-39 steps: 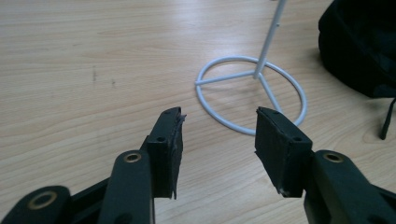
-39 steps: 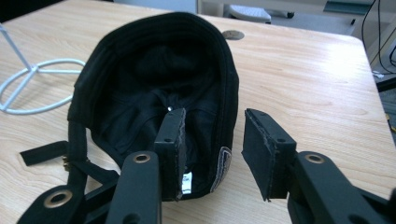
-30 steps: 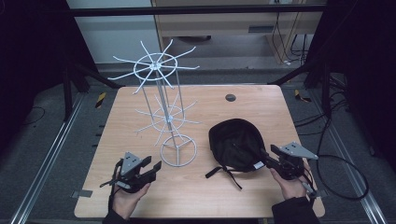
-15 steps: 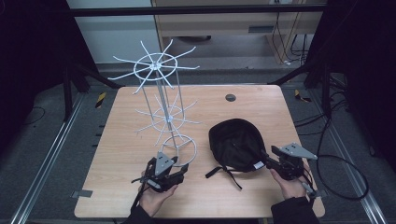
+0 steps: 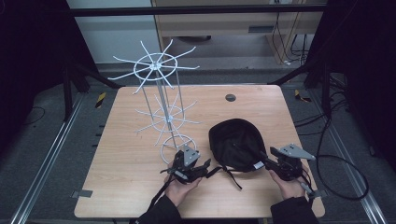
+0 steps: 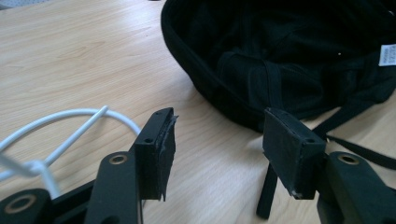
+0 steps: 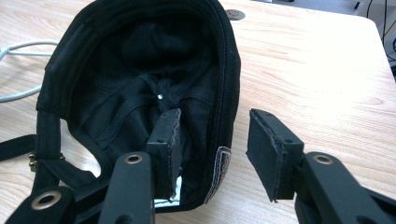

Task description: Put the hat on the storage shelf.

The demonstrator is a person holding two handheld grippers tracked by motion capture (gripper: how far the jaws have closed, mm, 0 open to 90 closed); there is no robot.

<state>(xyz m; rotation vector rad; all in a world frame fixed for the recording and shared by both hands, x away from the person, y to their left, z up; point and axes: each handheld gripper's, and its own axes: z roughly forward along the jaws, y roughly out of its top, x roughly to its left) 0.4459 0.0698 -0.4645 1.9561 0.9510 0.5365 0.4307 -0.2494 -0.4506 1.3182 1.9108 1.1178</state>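
Observation:
A black cap (image 5: 236, 140) lies upside down on the wooden table (image 5: 121, 154), right of centre. In the right gripper view the cap's rim (image 7: 223, 93) runs between the open jaws of my right gripper (image 7: 212, 126): one jaw is inside the cap and one outside, and the pads do not press on it. My left gripper (image 5: 205, 164) is at the cap's left edge, beside its loose strap (image 5: 231, 177). Its jaws have just been opening, and in the left gripper view the left gripper (image 6: 219, 135) has nothing between them, with the cap (image 6: 280, 56) just ahead.
A tall white wire rack (image 5: 161, 93) stands left of the cap, and its base ring (image 5: 176, 143) is close behind my left gripper. A small dark disc (image 5: 230, 97) is set into the table at the back. Cables trail on the floor at the right.
My left hand has moved right along the table's front, from the left side to the cap's edge. Its jaws stand wider. The right hand and the cap have not moved.

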